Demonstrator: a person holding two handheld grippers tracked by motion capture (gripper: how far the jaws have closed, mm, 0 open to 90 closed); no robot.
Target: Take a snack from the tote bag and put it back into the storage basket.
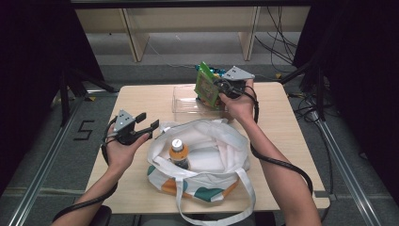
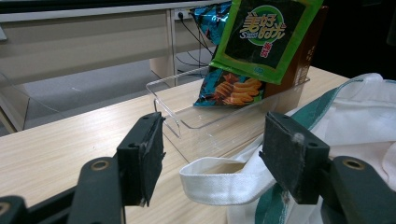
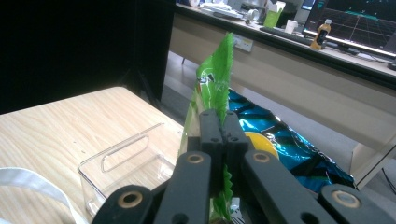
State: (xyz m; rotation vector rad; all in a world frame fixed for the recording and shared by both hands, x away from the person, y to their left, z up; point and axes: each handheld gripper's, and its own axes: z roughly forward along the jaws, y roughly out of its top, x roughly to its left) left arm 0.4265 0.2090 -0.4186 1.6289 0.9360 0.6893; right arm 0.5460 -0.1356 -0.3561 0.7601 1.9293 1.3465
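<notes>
Right gripper [image 1: 221, 87] pinching green snack bag [image 1: 207, 84] by edge, lifted from clear bin [image 1: 181, 106], presumably for tote bag [image 1: 211, 141]. Left gripper [image 1: 147, 123] jaws spread, empty, near tote handle [image 2: 219, 179], likely to hold it open.

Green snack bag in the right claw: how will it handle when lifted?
The green snack bag is probably light and floppy: the right claw pinches only its thin edge. Its glossy film may slip, and the contents likely crush easily.

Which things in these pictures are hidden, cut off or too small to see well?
- Bottle, high view: the tote bag hides its lower part; the label is too small to read.
- Green snack bag, right gripper view: seen edge-on, and the right gripper, shut on it, covers its middle.
- Brown package, left gripper view: the green snack bag hides most of it.
- Clear bin, left gripper view: the tote bag hides its near right corner.
</notes>
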